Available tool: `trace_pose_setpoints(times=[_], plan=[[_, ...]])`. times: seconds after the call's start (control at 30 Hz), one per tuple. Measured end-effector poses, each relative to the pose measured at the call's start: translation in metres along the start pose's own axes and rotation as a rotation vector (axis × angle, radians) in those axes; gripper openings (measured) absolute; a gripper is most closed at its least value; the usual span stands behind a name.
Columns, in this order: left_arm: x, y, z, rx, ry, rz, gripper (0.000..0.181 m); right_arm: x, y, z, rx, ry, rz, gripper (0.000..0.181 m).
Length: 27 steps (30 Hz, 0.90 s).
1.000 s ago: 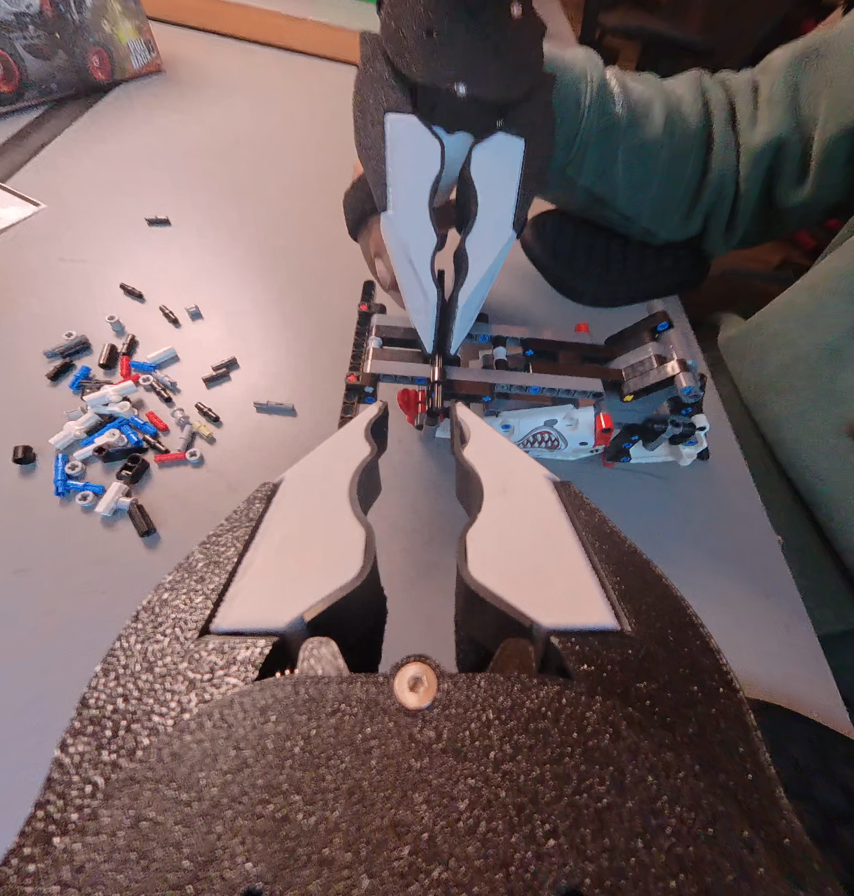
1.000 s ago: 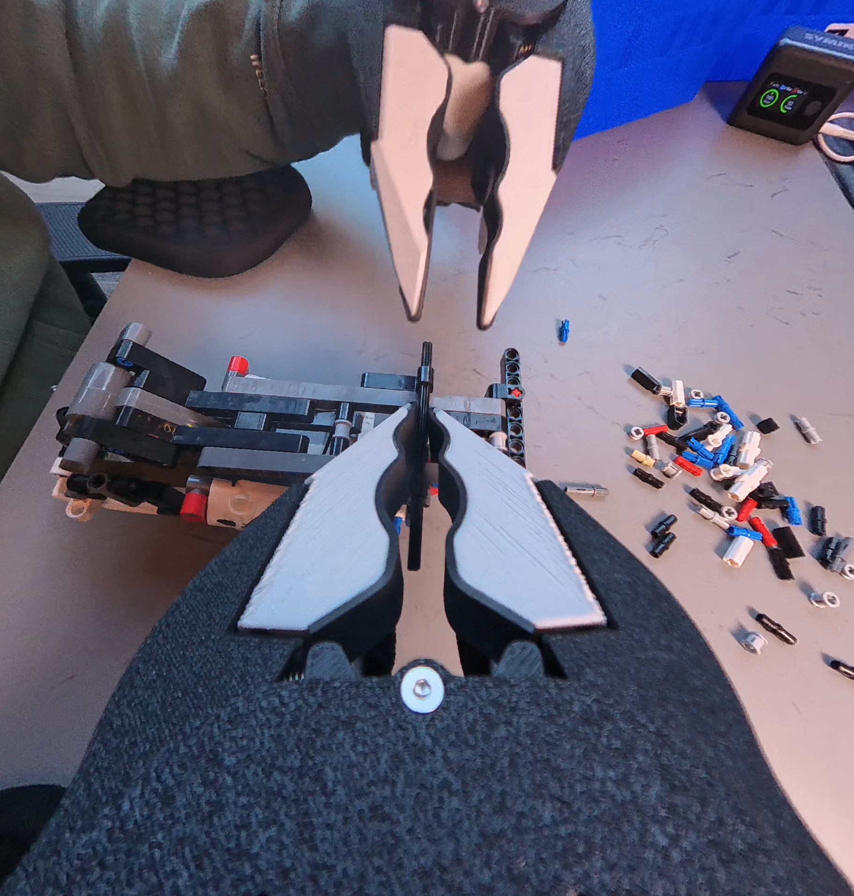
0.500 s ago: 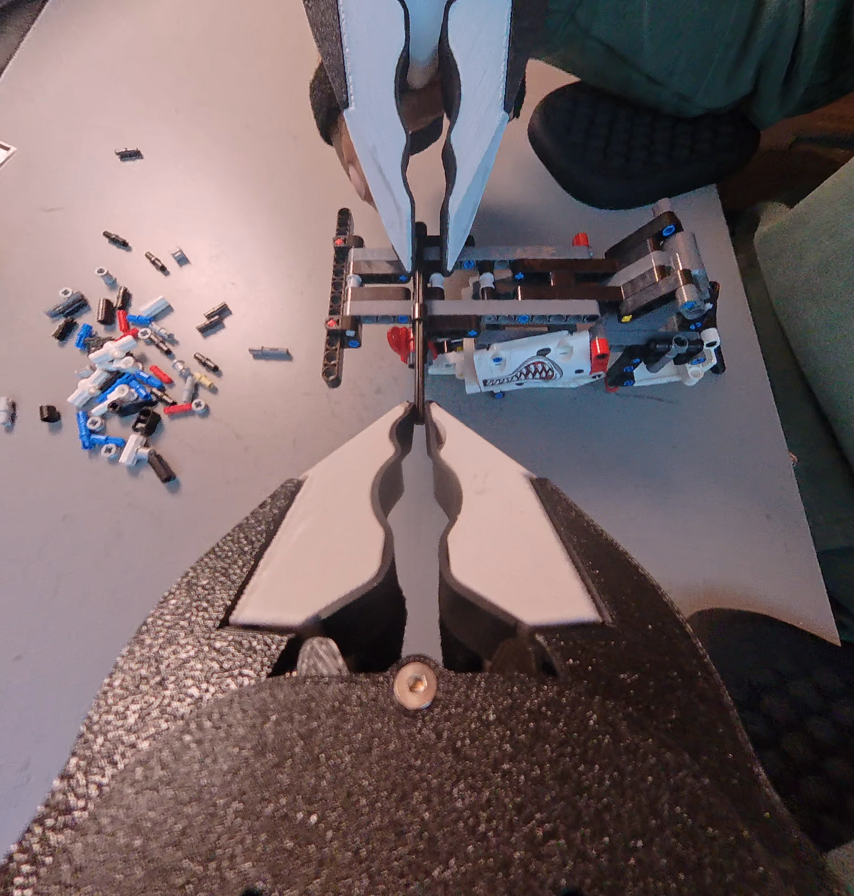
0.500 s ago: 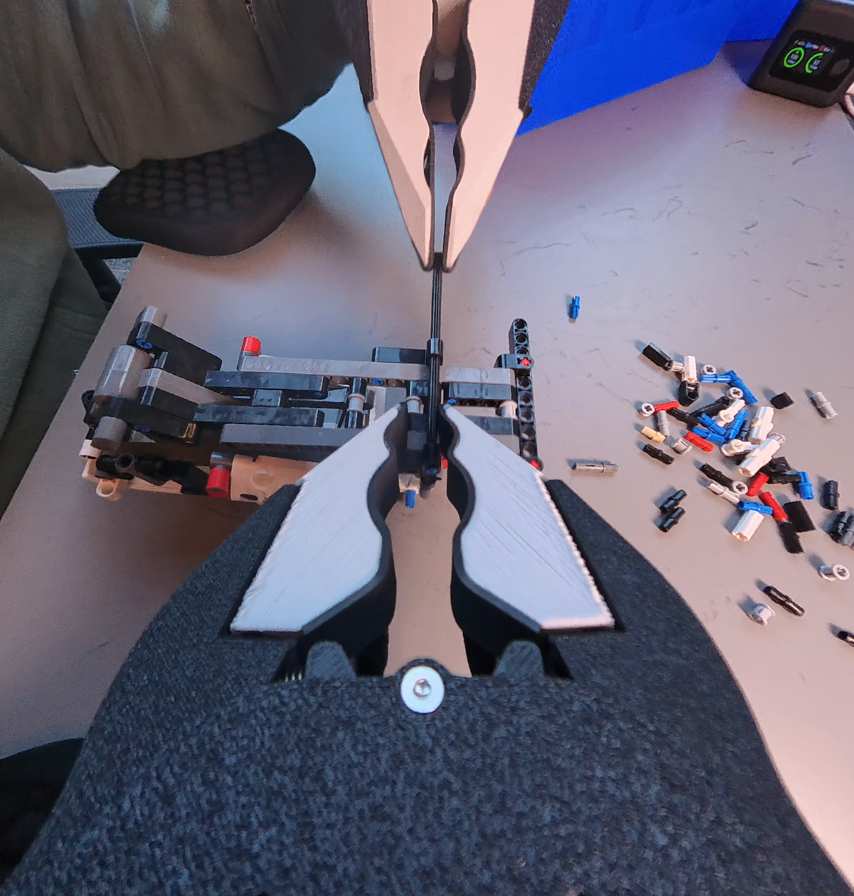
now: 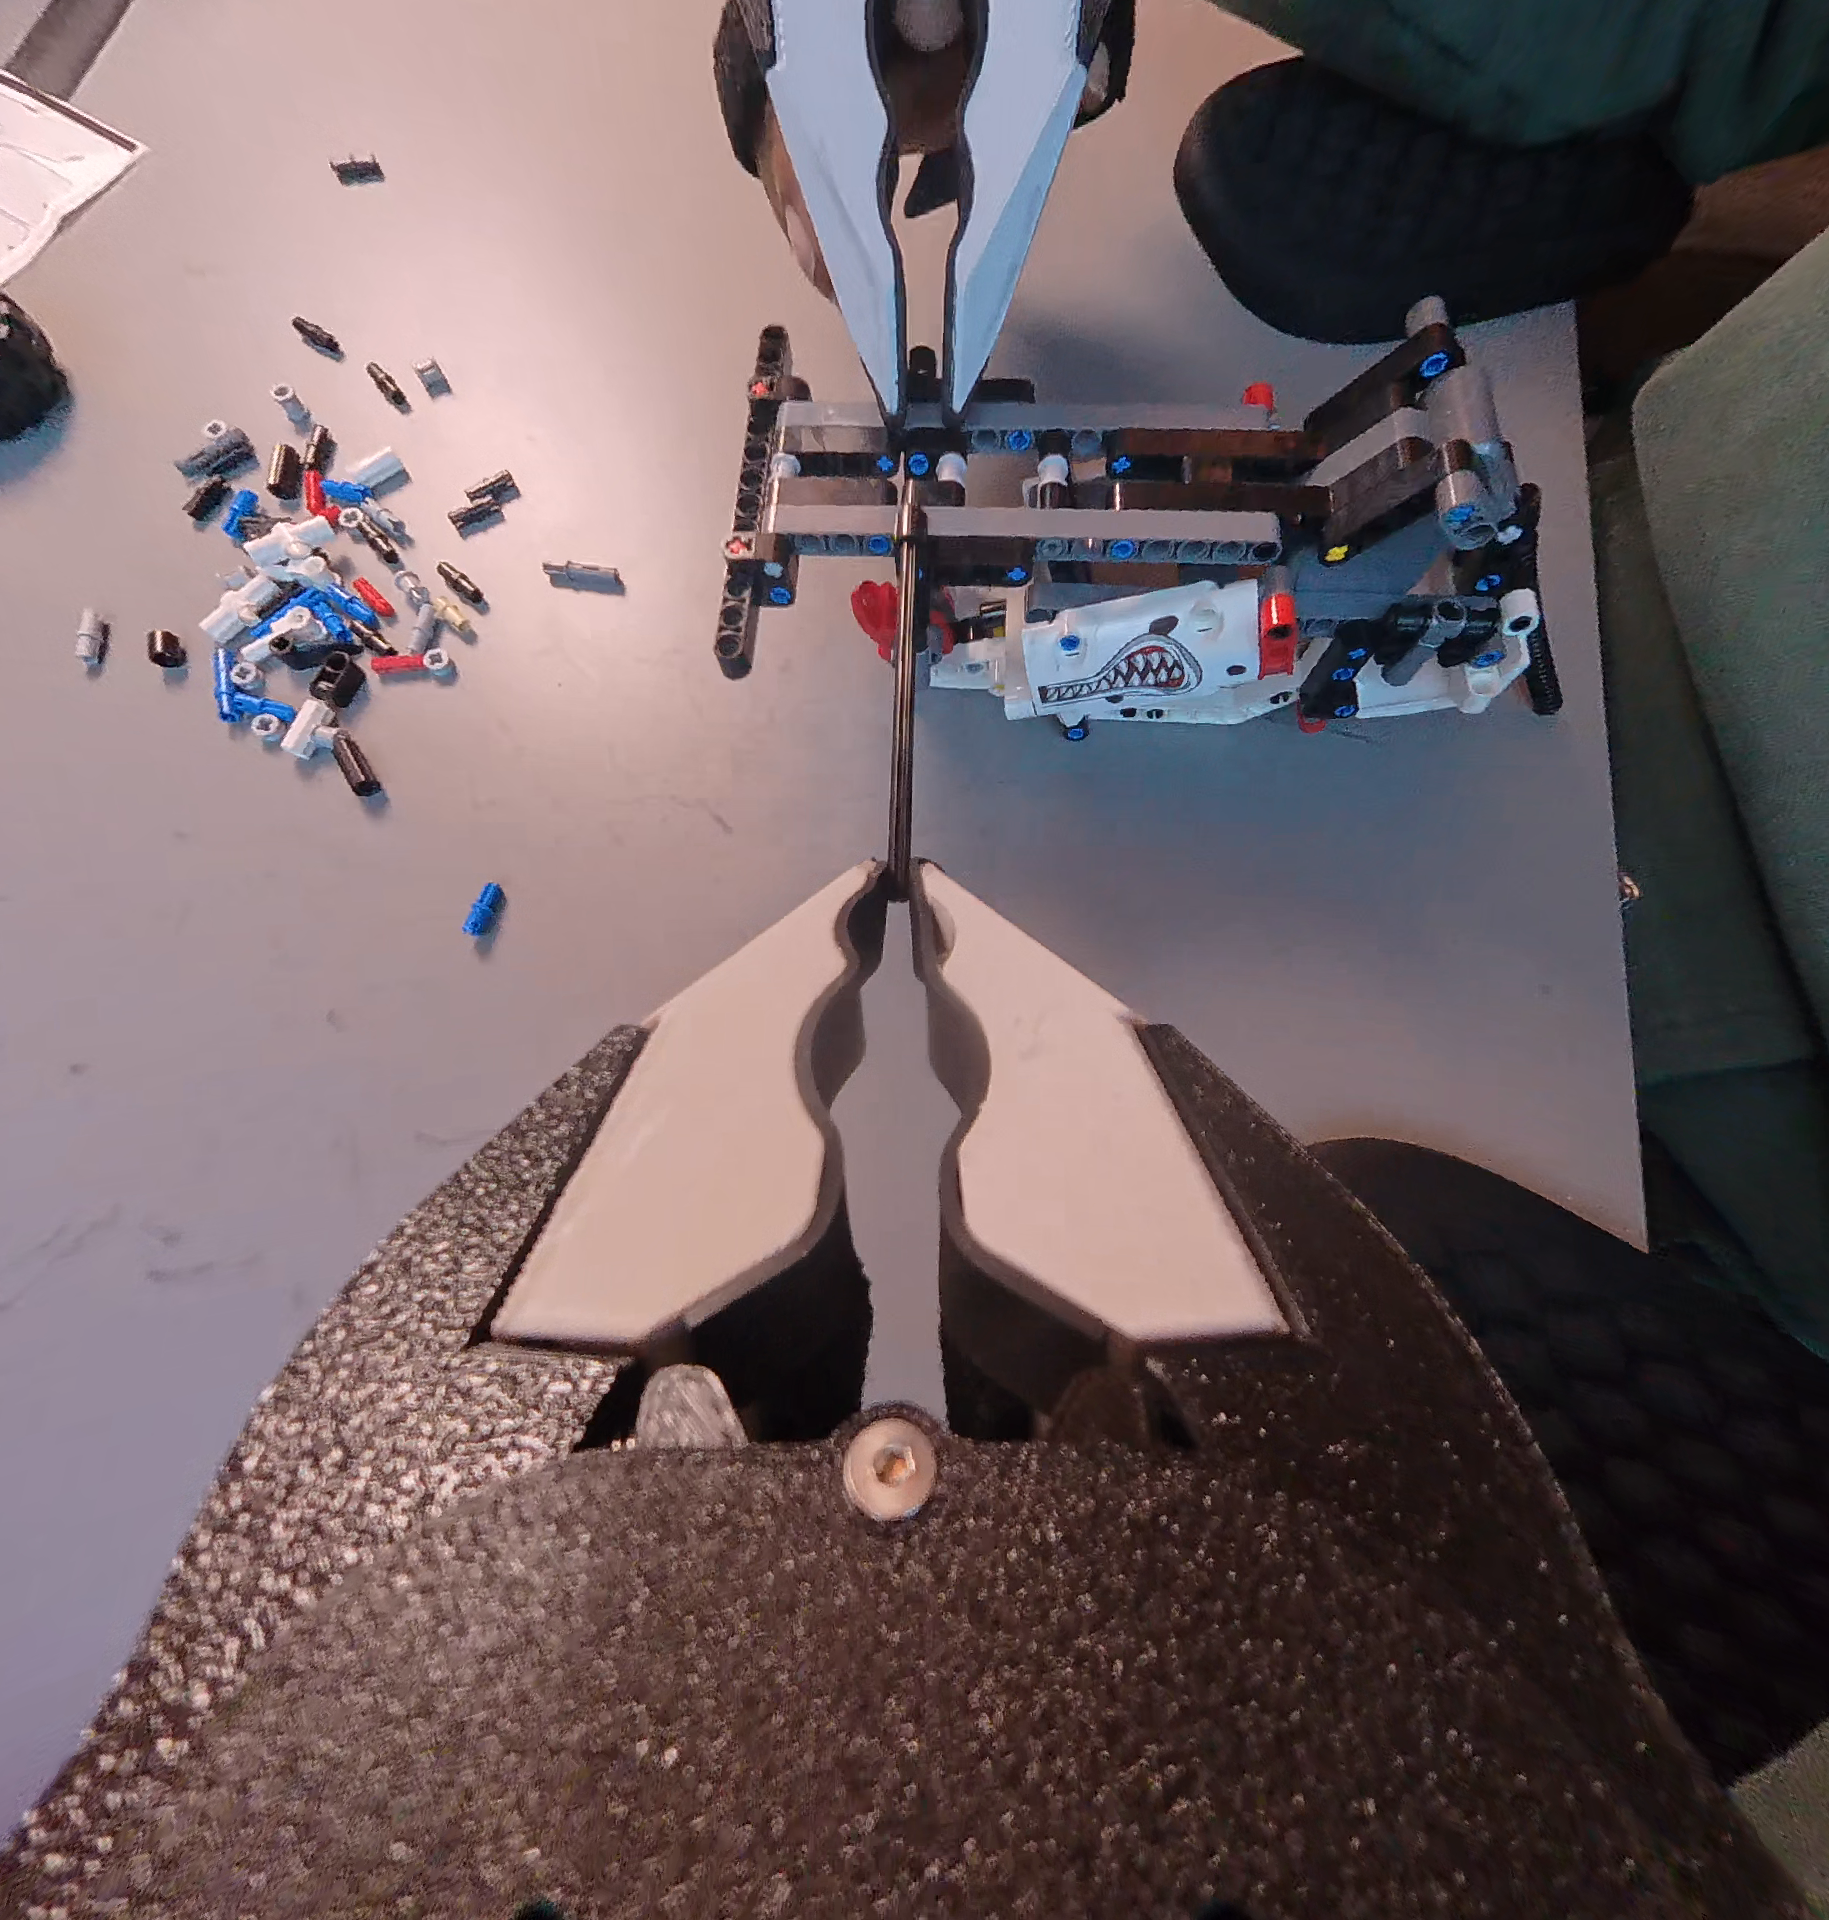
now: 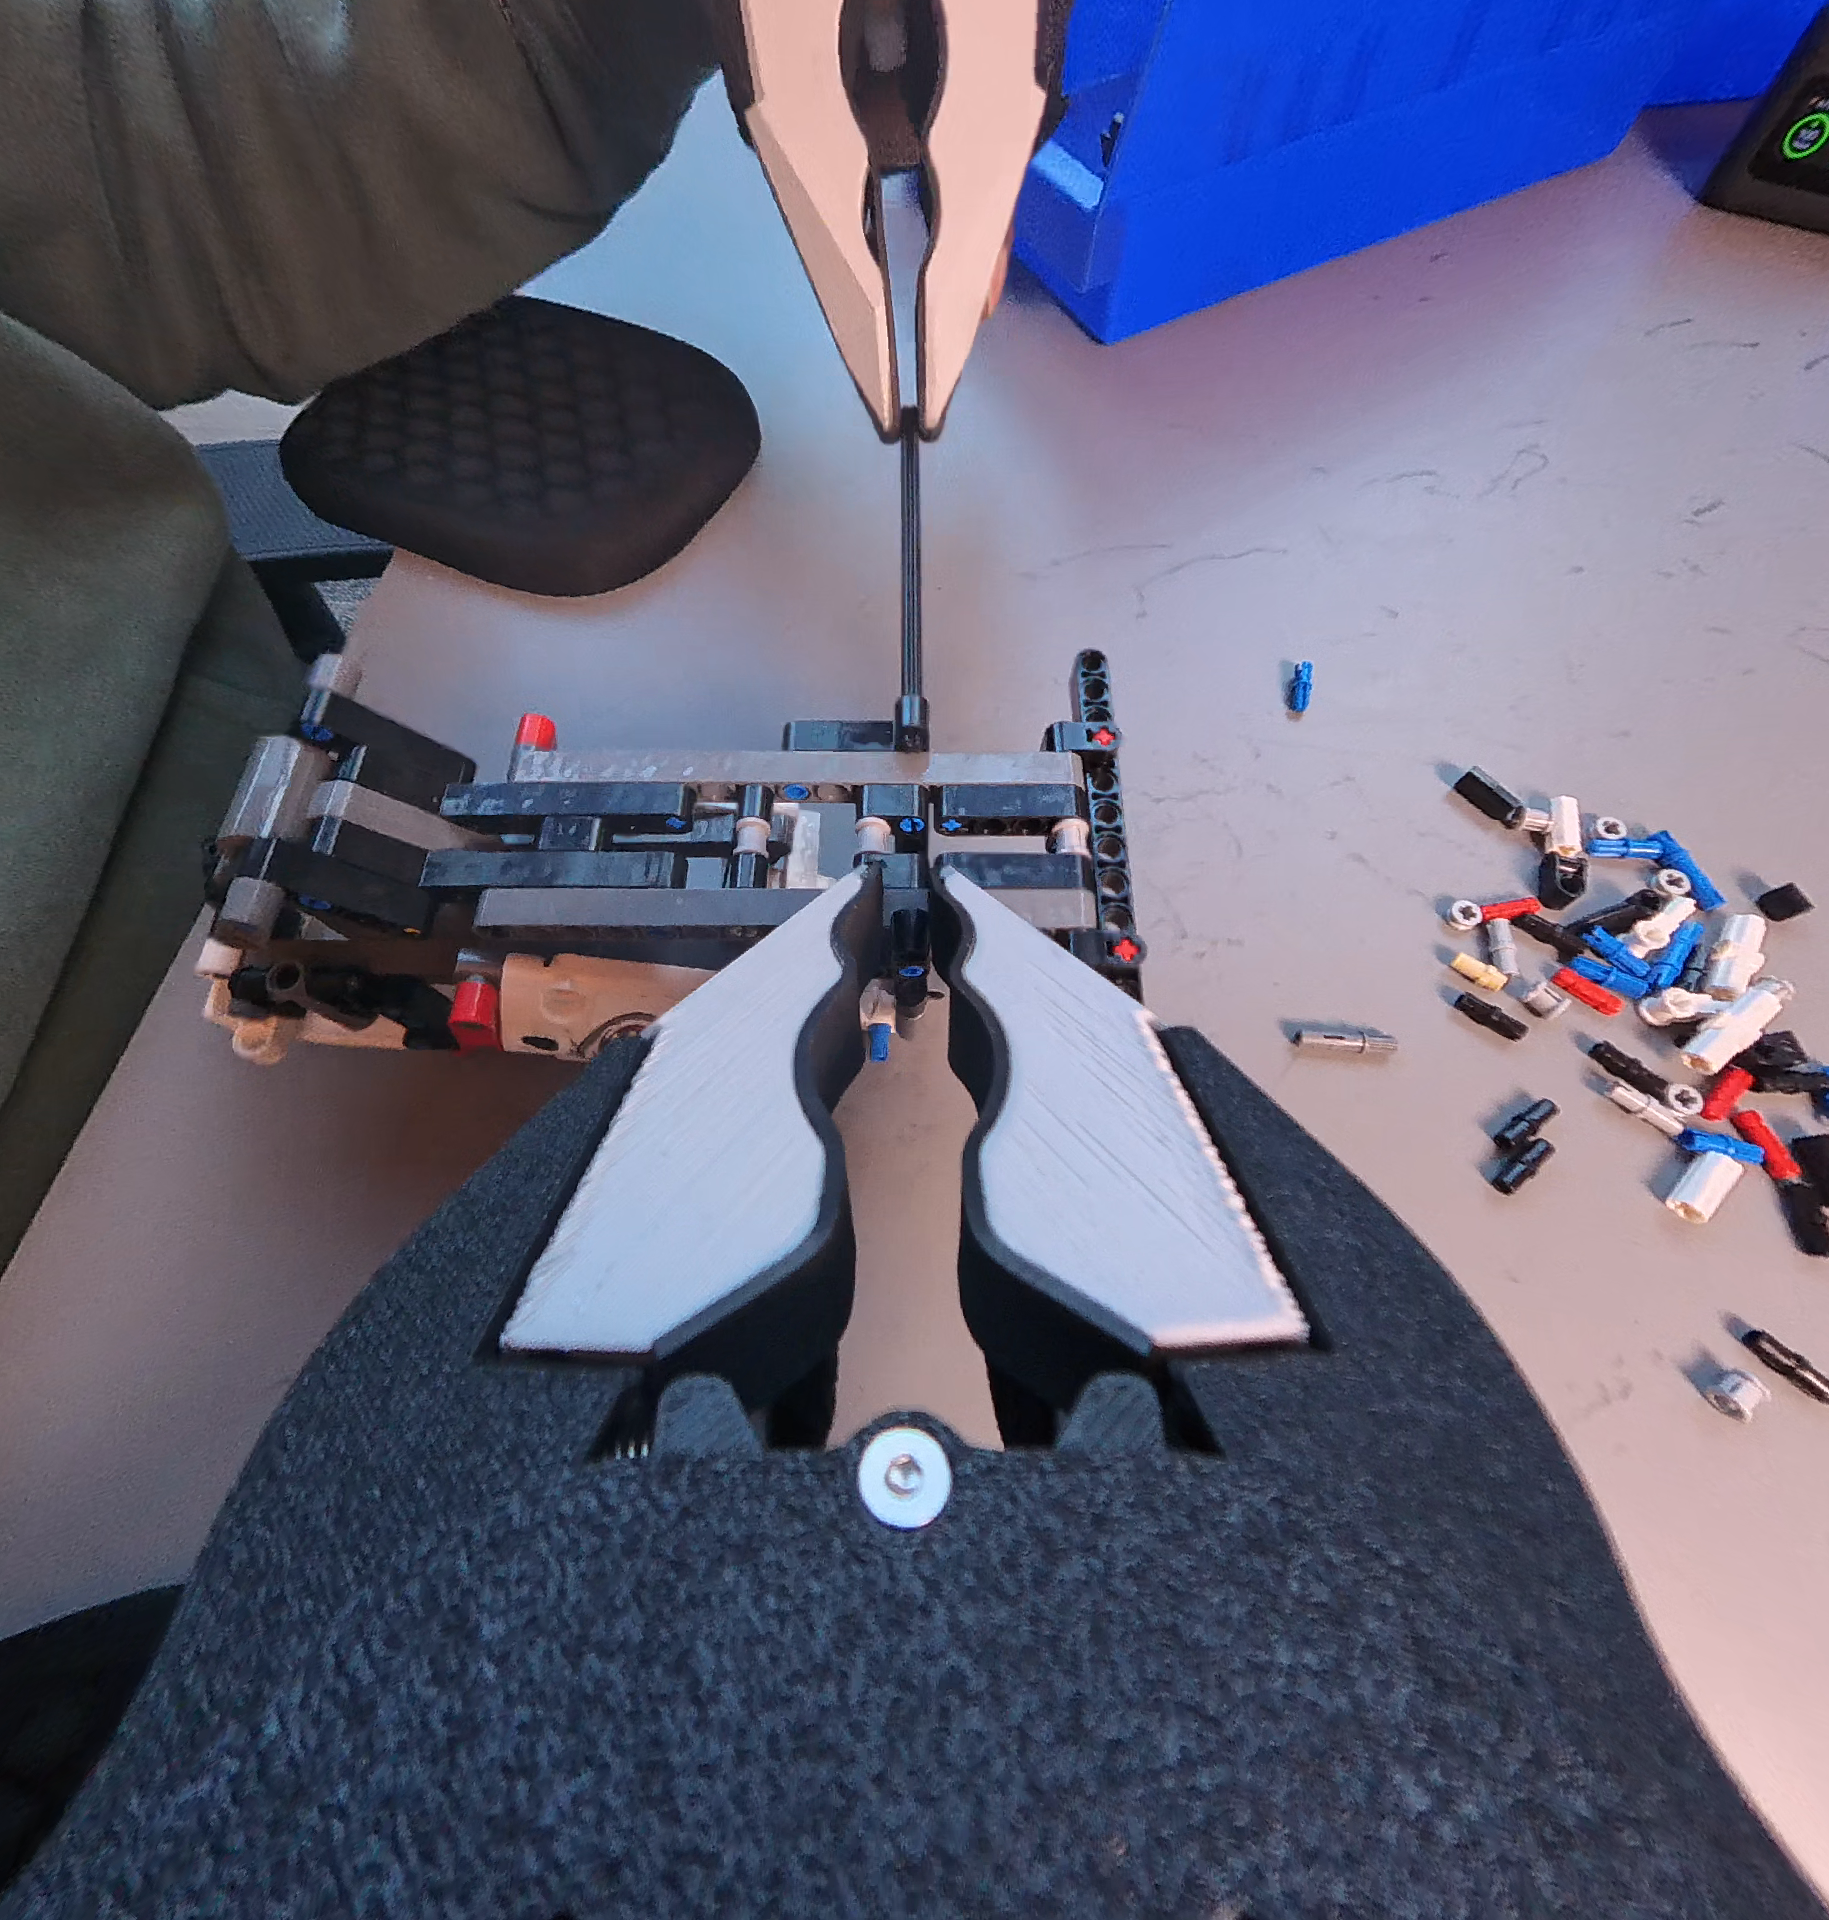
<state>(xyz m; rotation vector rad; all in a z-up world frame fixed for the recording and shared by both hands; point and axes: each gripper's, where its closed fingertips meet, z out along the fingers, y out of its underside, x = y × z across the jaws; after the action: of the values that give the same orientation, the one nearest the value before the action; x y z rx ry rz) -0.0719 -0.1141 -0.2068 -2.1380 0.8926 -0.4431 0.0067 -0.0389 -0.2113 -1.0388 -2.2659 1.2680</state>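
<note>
**Left claw pulled back with the axle, far end in the model**

Since a second ago the left claw has closed on the long black axle and backed away; the axle's far end sits in the grey-and-black brick vehicle frame on the counter. The right claw is almost closed, tips flanking a black connector on the frame; a firm grip cannot be told. Loose pins lie well apart.

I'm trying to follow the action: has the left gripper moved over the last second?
Yes. The left gripper, clamped on the black rod, has backed away from the brick model, baring more rod.
</note>
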Motion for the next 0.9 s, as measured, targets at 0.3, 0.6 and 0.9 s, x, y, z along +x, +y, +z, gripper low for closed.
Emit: trace_pose_setpoints(times=[0.3,0.6,0.9], plan=[[0.009,0.021,-0.020,0.014,-0.056,-0.043,0.003,0.005,0.032,0.000,-0.153,0.028,-0.021,0.000],[0.009,0.022,-0.017,0.133,-0.077,-0.078,0.003,-0.010,-0.031,0.002,0.049,0.042,-0.075,0.031],[0.007,0.018,-0.008,0.155,-0.072,-0.072,0.003,-0.009,-0.012,0.003,-0.020,-0.007,0.003,0.044]])
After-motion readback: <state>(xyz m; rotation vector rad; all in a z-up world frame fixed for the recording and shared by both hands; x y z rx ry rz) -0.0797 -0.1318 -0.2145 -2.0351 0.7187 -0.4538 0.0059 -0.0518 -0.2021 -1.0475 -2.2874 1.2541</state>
